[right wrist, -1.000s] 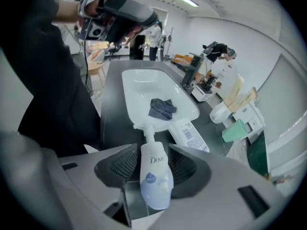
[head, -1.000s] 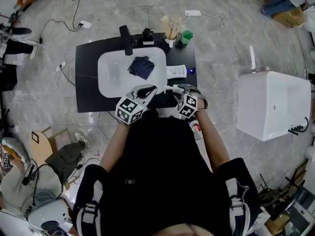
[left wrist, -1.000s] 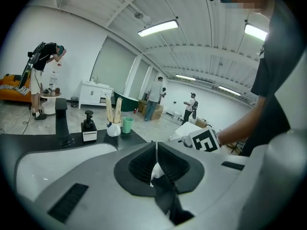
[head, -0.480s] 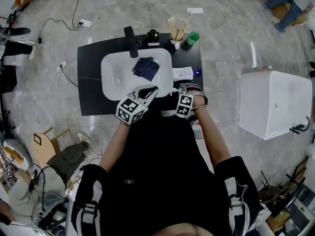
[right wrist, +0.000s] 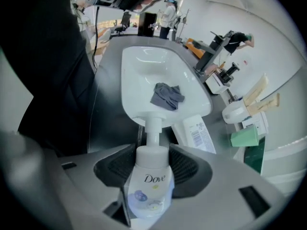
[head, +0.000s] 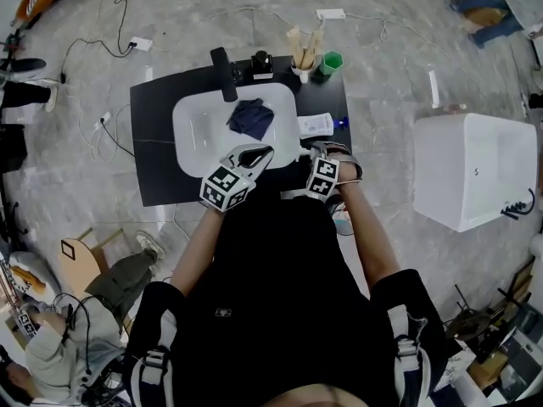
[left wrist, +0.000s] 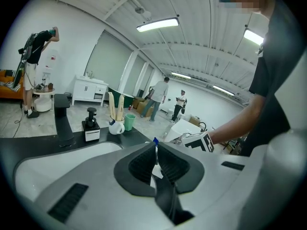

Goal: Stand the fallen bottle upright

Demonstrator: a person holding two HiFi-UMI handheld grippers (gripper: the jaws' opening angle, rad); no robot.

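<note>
At the near right corner of the white basin, the right gripper has a Dove pump bottle between its fingers, which have just been closing and press on both of its sides. Its base points back into the gripper and its pump head toward the basin's near rim; whether it rests on the black surface cannot be told. Left of it, the left gripper hovers over the basin's near edge, fingers shut together on nothing. A dark blue cloth lies in the basin. Right of the basin, a flat white bottle with a blue cap lies on its side.
</note>
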